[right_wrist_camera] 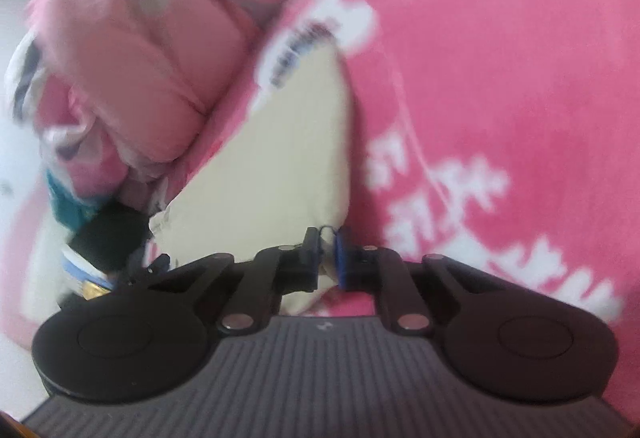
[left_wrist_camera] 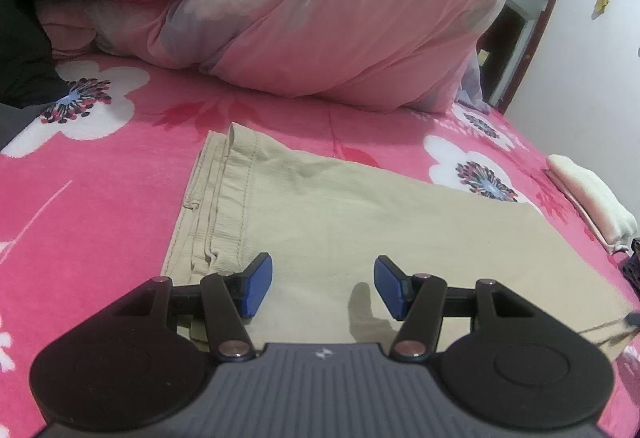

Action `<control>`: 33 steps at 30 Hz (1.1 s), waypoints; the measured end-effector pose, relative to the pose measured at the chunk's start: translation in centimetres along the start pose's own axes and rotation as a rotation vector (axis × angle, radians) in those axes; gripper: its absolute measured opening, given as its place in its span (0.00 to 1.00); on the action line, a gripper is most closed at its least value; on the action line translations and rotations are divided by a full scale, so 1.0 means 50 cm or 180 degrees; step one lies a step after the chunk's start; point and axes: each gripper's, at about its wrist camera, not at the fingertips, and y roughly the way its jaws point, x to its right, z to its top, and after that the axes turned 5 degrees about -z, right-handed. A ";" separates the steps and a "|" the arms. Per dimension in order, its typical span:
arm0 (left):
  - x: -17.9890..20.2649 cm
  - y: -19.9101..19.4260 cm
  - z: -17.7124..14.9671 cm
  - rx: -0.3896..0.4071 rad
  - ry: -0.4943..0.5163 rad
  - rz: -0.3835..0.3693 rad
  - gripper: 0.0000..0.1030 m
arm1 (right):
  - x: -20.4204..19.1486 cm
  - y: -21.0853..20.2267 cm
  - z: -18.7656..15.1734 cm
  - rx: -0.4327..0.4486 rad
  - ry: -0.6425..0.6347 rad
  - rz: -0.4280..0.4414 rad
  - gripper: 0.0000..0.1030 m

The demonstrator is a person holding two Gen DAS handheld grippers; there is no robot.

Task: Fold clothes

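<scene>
Beige trousers [left_wrist_camera: 320,222] lie flat on the pink flowered bedspread [left_wrist_camera: 100,198], with the waistband and its stitched seams at the left. My left gripper [left_wrist_camera: 323,284] hovers low over the near part of the trousers, jaws open, nothing between the blue pads [left_wrist_camera: 258,286]. The right wrist view is blurred. There a pale cream cloth [right_wrist_camera: 280,158] stretches away from my right gripper [right_wrist_camera: 329,254], whose jaws are shut on the cloth's near corner. I cannot tell whether this cloth is the trousers or another garment.
A bulky pink quilt [left_wrist_camera: 320,6] is heaped along the far side of the bed. A folded cream garment [left_wrist_camera: 588,198] lies at the bed's right edge. Dark clothing [left_wrist_camera: 24,50] sits at the far left. A doorway [left_wrist_camera: 532,18] and white wall stand beyond.
</scene>
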 end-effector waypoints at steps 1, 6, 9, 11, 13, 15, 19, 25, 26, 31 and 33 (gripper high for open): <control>-0.001 0.000 0.001 -0.0005 -0.0005 0.0000 0.55 | -0.026 -0.014 -0.002 0.0067 -0.0166 -0.0112 0.05; -0.005 -0.001 0.000 0.0006 -0.0007 -0.0026 0.54 | -0.046 0.040 -0.038 -0.0071 -0.0688 -0.0843 0.05; 0.000 0.000 -0.001 -0.0001 0.0071 -0.0003 0.54 | -0.025 0.036 -0.046 -0.0016 -0.0616 -0.0805 0.08; -0.002 0.000 -0.002 0.0001 0.0096 -0.0015 0.54 | -0.026 0.007 -0.045 0.0107 -0.0638 -0.0881 0.18; -0.004 -0.001 -0.003 0.0007 0.0112 -0.0030 0.54 | -0.038 -0.025 -0.036 0.0295 -0.0723 -0.0989 0.19; -0.003 -0.001 -0.005 0.0012 0.0140 -0.0034 0.54 | -0.056 -0.049 -0.026 0.0484 -0.0829 -0.1030 0.19; -0.001 0.000 -0.006 0.0028 0.0146 -0.0013 0.55 | -0.118 -0.004 -0.024 0.0697 -0.1342 -0.0885 0.17; -0.003 -0.001 -0.010 0.0065 0.0153 -0.0035 0.55 | -0.102 0.087 -0.070 0.0548 -0.1990 -0.1009 0.14; -0.003 -0.001 -0.011 0.0067 0.0165 -0.0037 0.55 | -0.093 0.093 -0.078 0.0527 -0.2063 -0.1023 0.13; -0.002 -0.002 -0.011 0.0069 0.0181 -0.0044 0.56 | -0.154 0.080 -0.027 0.0622 -0.2107 -0.1033 0.13; -0.002 -0.002 -0.009 0.0070 0.0147 -0.0048 0.57 | -0.167 0.101 -0.009 0.0690 -0.2125 -0.1055 0.13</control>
